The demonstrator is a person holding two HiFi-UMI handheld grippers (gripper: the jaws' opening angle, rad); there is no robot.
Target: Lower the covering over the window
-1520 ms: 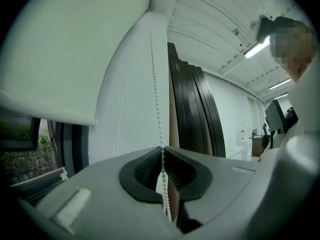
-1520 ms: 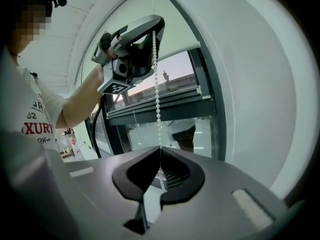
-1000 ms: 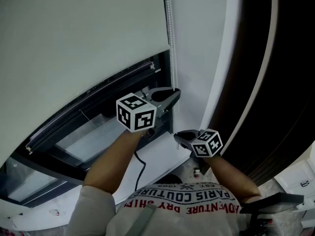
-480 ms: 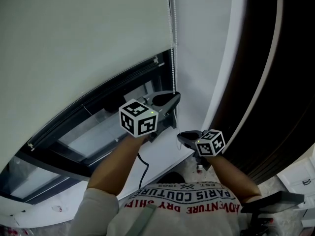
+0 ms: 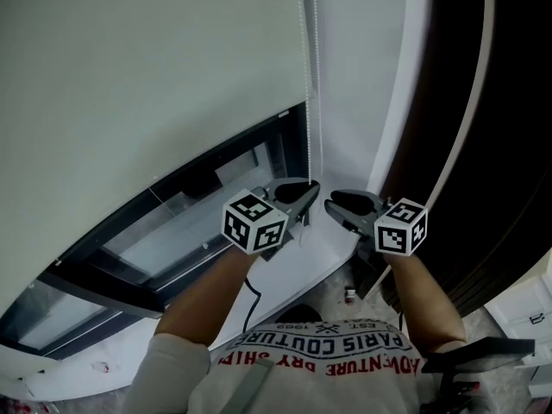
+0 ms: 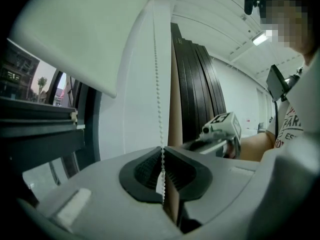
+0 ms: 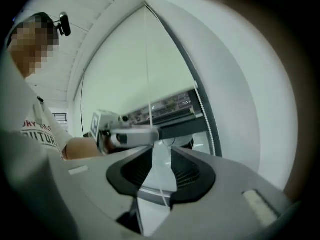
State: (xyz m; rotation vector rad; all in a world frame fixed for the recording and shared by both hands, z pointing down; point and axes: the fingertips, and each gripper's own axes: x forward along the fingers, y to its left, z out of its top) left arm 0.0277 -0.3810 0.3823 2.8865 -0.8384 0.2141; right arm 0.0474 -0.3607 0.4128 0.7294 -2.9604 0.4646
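Pale fabric roller blind (image 5: pixel 129 76) is worked by a white beaded pull chain (image 5: pixel 308 93). One strand of the chain is pinched between the closed jaws of the left gripper (image 5: pixel 305 190). Just beside it, the right gripper (image 5: pixel 333 202) has just been opening; its jaws stand apart, and the other strand runs loose between them. Beyond, the blind covers the window's upper part, with dark-framed glass (image 5: pixel 190 222) bare beneath its bottom edge.

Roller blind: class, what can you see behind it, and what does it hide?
Below the roller blind, dark window frame and glass show. Everything higher behind it is covered and cannot be seen.
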